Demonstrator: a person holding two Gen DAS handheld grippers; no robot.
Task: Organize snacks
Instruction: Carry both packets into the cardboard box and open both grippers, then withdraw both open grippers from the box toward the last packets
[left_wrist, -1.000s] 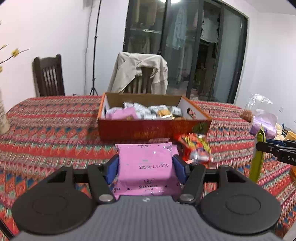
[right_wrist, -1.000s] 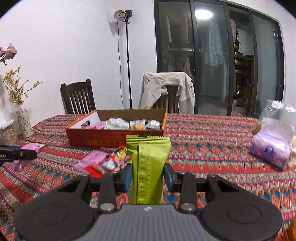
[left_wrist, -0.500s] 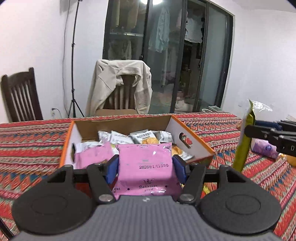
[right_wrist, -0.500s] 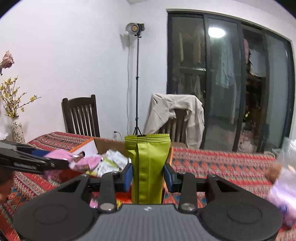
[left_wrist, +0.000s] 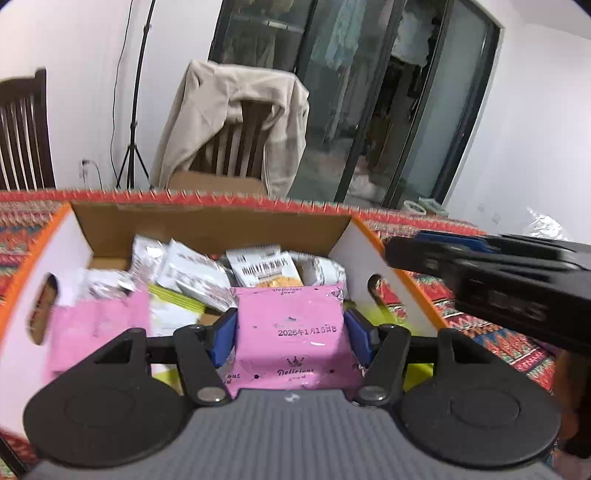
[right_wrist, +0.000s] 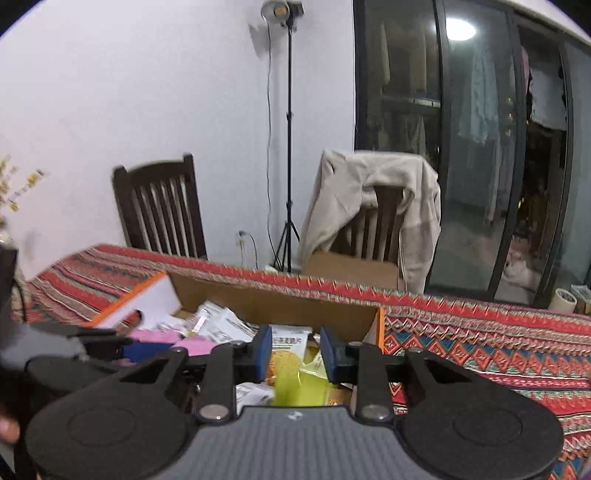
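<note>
My left gripper (left_wrist: 290, 326) is shut on a pink snack packet (left_wrist: 295, 339) and holds it over the open cardboard box (left_wrist: 218, 230). The box holds several silver, white and pink packets. My right gripper (right_wrist: 295, 354) is over the box's right part (right_wrist: 369, 325), its jaws apart. The green packet (right_wrist: 299, 387) lies blurred below them, no longer gripped. The right gripper also shows in the left wrist view (left_wrist: 491, 280), at the right above the box wall.
The box sits on a table with a red patterned cloth (right_wrist: 480, 332). Behind it stand a chair draped with a beige jacket (right_wrist: 373, 206), a dark wooden chair (right_wrist: 159, 210) and a light stand (right_wrist: 288, 147).
Both grippers have moved forward from the table to over the box. The right gripper has opened and let go of the green packet, which drops into the box. The left keeps the pink packet.
</note>
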